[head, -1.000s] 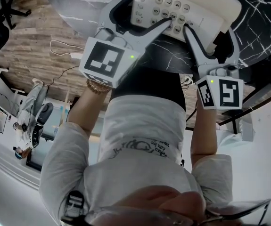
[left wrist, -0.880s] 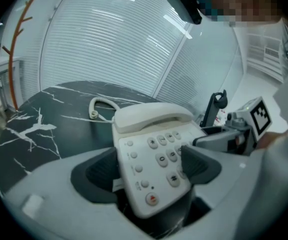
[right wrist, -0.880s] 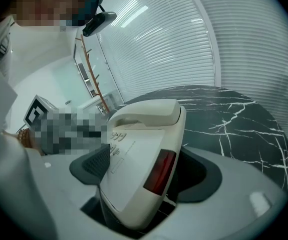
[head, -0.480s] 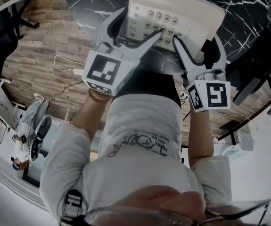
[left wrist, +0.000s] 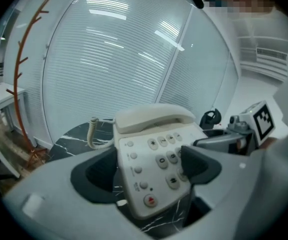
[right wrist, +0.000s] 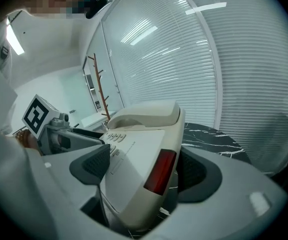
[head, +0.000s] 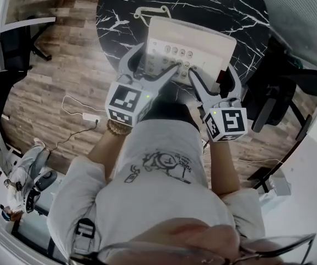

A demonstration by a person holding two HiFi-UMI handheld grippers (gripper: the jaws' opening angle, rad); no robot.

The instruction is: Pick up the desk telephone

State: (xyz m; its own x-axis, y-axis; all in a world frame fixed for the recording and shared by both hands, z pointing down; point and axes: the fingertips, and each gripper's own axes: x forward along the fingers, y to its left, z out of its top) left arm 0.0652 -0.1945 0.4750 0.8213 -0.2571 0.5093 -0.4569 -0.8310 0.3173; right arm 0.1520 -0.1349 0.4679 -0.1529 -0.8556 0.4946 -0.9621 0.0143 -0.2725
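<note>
**Two Grippers Clamp a Desk Telephone Above a Marble Table**

The left gripper [left wrist: 146, 171] is closed on the desk telephone [head: 191, 43]. One dark pad presses against the phone's left edge and the other bears down on the keypad [left wrist: 166, 159]. The right gripper [right wrist: 144, 169] grips the opposite half: one pad rests on the sloping face beside the buttons, and the other is against the right side, near a red panel [right wrist: 160, 171].

The cream phone sits tilted between the two tools, its handset [left wrist: 154, 118] seated in the cradle at the far end. Its coiled cord [left wrist: 92, 131] trails down toward the round black marble table [head: 119, 15]. Marble shows beneath the phone's near edge, so it appears to be clear of the tabletop.

In the head view, each gripper's marker cube [head: 128, 101] faces upward, just ahead of the person's white shirt [head: 158, 192]. Wooden floor [head: 53, 93] surrounds the table, and window blinds [left wrist: 108, 59] fill the background.
</note>
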